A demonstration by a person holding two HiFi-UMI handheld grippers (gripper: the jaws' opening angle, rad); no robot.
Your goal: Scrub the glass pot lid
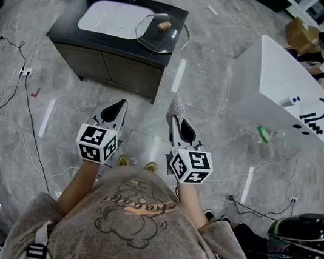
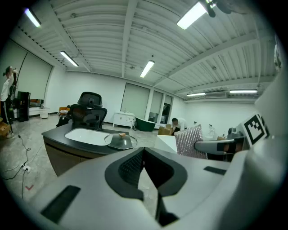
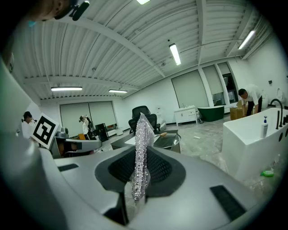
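Person standing back from the cabinet, both grippers held out over the grey marble floor (image 1: 218,49).

The left gripper (image 1: 118,107) and the right gripper (image 1: 180,122) were side by side but apart, both pointed toward the low black cabinet (image 1: 67,29). A silvery glittering scrub pad (image 1: 178,105) stuck out from the right gripper's clamped jaws. The left gripper's jaws seemed pressed together with nothing between them, though the steep angle made that hard to judge. On the cabinet top, the round clear glass pot lid (image 1: 164,40) with a brown knob lay just beside the white oval basin (image 1: 109,20). A white rectangular bathtub (image 1: 268,82) stood well off to the right.
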